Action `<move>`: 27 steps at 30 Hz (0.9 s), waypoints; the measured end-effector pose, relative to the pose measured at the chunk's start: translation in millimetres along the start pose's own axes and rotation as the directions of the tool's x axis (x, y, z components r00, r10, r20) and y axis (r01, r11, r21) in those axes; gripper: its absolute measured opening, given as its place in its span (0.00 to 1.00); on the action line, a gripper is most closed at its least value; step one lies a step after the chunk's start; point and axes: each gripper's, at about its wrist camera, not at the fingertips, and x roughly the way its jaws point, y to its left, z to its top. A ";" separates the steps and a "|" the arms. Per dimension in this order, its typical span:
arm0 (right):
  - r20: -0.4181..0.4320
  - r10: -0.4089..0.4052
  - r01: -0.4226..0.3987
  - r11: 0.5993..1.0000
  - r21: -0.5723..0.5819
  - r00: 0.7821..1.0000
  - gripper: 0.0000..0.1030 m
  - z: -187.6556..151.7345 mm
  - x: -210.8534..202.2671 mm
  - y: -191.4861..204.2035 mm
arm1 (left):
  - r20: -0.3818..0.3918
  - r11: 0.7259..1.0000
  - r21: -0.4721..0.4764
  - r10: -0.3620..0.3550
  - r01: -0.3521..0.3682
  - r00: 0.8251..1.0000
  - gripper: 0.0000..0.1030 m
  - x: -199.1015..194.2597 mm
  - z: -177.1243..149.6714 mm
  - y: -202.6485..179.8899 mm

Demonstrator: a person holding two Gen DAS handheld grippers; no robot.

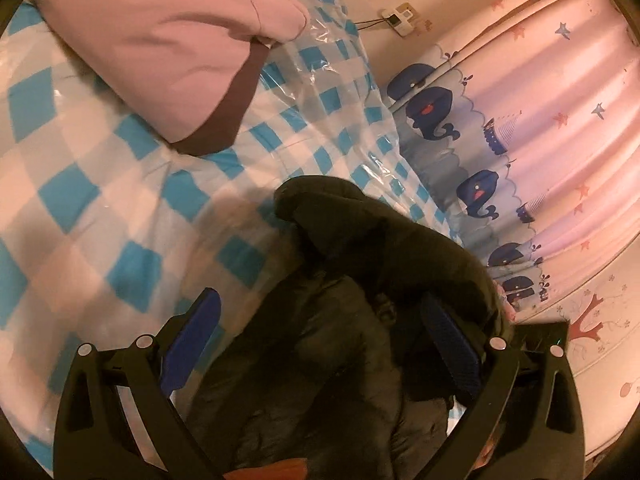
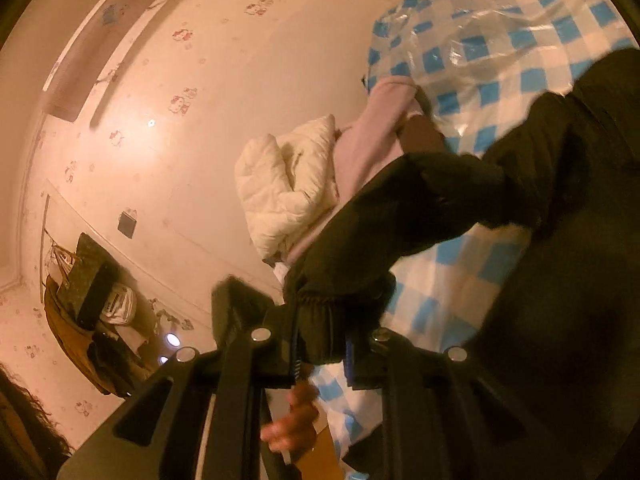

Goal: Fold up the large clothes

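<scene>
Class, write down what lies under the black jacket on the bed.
Under the black jacket the blue-and-white checked cover shows, with clear plastic over it. Whatever lies directly beneath the jacket's bulk is hidden.

black jacket: matt quilted cloth | checked cover: glossy plastic film | curtain: smooth cloth

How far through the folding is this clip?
Done: a pink garment and white puffer lie folded on the checked cover. In hand: right gripper clamps the black jacket's cuff; left gripper stands open around it. Left: folding the jacket.
</scene>
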 end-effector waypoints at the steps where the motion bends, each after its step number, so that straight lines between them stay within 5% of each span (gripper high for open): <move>1: 0.000 0.002 -0.002 1.000 0.009 1.000 0.16 -2.0 -3.0 -3.8 | -0.004 1.000 -0.003 -0.005 0.005 1.000 0.94 3.0 0.5 -2.6; 7: 0.081 0.069 -0.077 0.992 0.103 0.994 0.16 -6.2 -26.9 -29.1 | -0.077 0.998 0.022 0.067 -0.066 0.995 0.94 12.8 2.1 -11.1; 13: 0.086 0.100 -0.110 0.987 0.113 0.991 0.16 -8.0 -26.4 -27.8 | -0.160 0.995 -0.005 0.095 -0.097 0.982 0.94 9.9 -21.5 24.6; 17: 0.068 0.109 -0.117 0.987 0.114 0.992 0.16 -11.9 -19.5 -27.3 | -0.190 0.996 -0.090 -0.012 -0.005 0.982 0.94 14.9 -27.7 44.9; 23: 0.077 0.174 -0.183 0.972 0.144 0.982 0.18 -25.3 -11.1 -31.7 | -0.251 0.996 -0.088 -0.034 0.012 0.967 0.94 42.0 -32.0 35.0; 27: 0.014 0.099 -0.100 0.989 0.108 0.995 0.18 -32.1 -3.9 -30.5 | -0.252 0.990 -0.137 -0.054 0.019 0.966 0.94 52.2 -31.6 38.8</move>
